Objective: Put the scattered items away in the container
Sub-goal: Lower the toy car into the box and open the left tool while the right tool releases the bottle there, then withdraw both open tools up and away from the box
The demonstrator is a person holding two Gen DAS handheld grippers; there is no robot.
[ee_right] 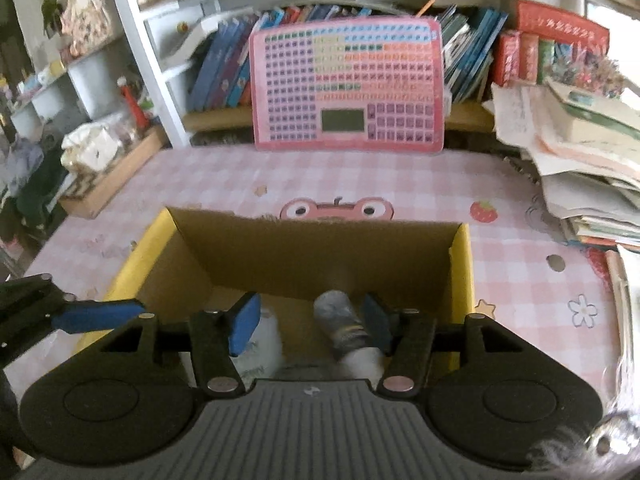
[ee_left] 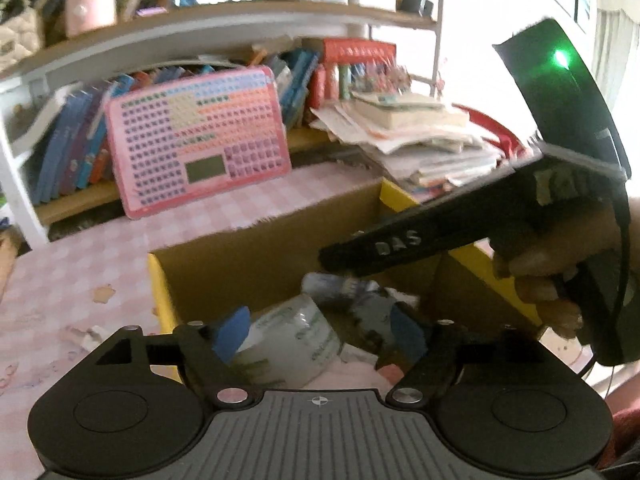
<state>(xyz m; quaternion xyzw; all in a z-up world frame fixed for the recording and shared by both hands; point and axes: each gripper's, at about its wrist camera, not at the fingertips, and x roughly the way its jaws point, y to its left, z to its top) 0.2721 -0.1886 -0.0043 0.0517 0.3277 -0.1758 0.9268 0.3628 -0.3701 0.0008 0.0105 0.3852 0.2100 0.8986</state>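
Right gripper [ee_right: 310, 326]: my blue-padded jaws stand wide apart over the box, gripping nothing; a grey-and-white squeeze tube [ee_right: 348, 332] lies between them, close against the right pad.

Left gripper [ee_left: 320, 334]: jaws likewise spread and empty, poised above a white roll wrapped in clear film with green print [ee_left: 288, 340].

Container: open brown cardboard box with yellow outer walls [ee_right: 464, 276], near the front edge of the desk. Tube and roll both rest on its floor.

Progress, as I judge it: these two items are stowed. Small scraps lie on the pink checked tablecloth [ee_left: 100, 292] left of the box; whether they count as items I cannot tell.

Writing: raised letters "DAS" on the right gripper's black arm [ee_left: 400, 242]. Green print on the roll is too blurred to read.
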